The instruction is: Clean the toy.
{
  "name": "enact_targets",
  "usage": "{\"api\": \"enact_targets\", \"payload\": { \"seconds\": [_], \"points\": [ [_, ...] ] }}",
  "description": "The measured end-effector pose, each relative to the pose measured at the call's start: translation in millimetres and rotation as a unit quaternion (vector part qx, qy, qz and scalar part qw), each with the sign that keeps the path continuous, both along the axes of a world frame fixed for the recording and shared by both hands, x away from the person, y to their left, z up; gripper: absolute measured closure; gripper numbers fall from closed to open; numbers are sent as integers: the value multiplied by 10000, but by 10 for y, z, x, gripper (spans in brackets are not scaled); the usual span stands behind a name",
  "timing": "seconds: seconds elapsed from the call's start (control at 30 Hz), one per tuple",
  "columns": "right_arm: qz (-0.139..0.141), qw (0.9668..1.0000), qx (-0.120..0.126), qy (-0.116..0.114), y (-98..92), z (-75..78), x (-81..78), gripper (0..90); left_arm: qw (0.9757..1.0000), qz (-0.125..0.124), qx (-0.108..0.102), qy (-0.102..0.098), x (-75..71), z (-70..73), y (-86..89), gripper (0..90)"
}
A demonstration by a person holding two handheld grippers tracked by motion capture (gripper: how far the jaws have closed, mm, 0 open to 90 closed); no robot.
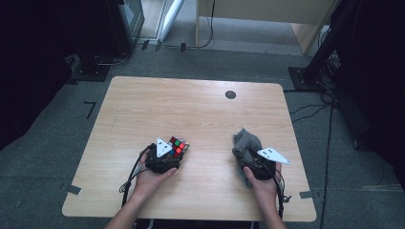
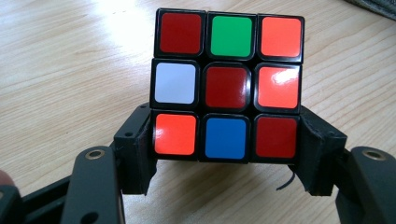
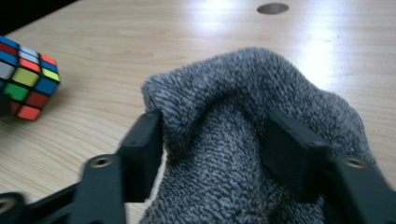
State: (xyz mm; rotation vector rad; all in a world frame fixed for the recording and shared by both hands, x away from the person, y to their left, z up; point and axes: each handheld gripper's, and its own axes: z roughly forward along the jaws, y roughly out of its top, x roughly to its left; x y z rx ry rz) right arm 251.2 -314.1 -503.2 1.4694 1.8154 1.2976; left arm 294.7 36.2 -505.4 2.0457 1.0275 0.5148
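A scrambled Rubik's cube (image 1: 177, 145) sits on the wooden table (image 1: 191, 105), left of centre near the front. My left gripper (image 1: 173, 151) is shut on it: in the left gripper view the two black jaws press on both sides of the cube's (image 2: 226, 86) bottom row, gripper (image 2: 226, 154). A crumpled grey cloth (image 1: 246, 142) lies at the front right. My right gripper (image 1: 248, 155) is low over it. In the right gripper view the jaws stand apart with the cloth (image 3: 243, 116) bunched loosely between them, gripper (image 3: 217, 144). The cube (image 3: 28, 84) shows at far left there.
A dark round hole (image 1: 230, 94) marks the table's far side, right of centre. Black stands and cables (image 1: 315, 71) crowd the floor at the right, and dark equipment (image 1: 110, 33) stands at the far left. Bare wood stretches across the table's middle and back.
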Motion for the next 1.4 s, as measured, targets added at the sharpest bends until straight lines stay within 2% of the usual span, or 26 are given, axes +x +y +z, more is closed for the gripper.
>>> {"api": "enact_targets", "payload": {
  "seconds": [0.07,0.13,0.23,0.33,0.4,0.5,0.53,0.6,0.7,0.8,0.9,1.03,1.1,1.13,1.2,1.3,1.4],
  "points": [
    [14,10000,-7,-44,-3,45,-13,281,10000,-15,-3,-15,-1,-2,-1,336],
    [64,10000,13,-64,-11,80,-22,270,10000,-15,-13,-23,-4,-4,-3,337],
    [-8,9999,-130,22,-32,102,-35,295,10000,-27,31,-3,-7,-14,-7,335],
    [-15,9996,-118,245,-68,79,-34,345,10000,-33,-3,-14,-13,-15,-3,334],
    [37,9988,-115,478,-76,37,-14,414,10000,-40,-3,-14,-17,-14,0,334],
    [276,9970,-139,716,-36,-30,13,637,10000,-19,-39,-28,-32,-5,9,324],
    [288,9967,-156,749,-7,-47,24,684,9999,11,-92,-39,-40,7,20,311],
    [320,9962,-124,795,64,-74,54,718,9997,73,-217,-42,-60,48,55,263],
    [474,9958,-160,764,192,-93,90,717,9991,146,-396,-42,-87,118,127,213],
    [680,9953,-65,681,253,-77,90,648,9978,238,-612,3,-115,177,198,174],
    [777,9957,104,498,216,38,52,491,9963,258,-819,42,-163,248,257,162],
    [724,9965,334,237,97,240,-25,277,9962,231,-844,-50,-251,332,309,147],
    [649,9973,285,214,29,308,-59,156,9962,202,-849,-81,-299,360,359,144],
    [617,9976,206,221,-1,337,-80,120,9960,197,-864,-79,-324,369,388,144],
    [642,9974,214,244,-77,389,-130,59,9959,172,-886,-69,-376,372,450,138],
    [753,9968,118,234,-189,436,-221,0,9962,177,-855,-68,-438,363,570,131],
    [718,9972,-66,219,-293,430,-321,0,9953,269,-931,-34,-472,356,728,120]
  ]
}}
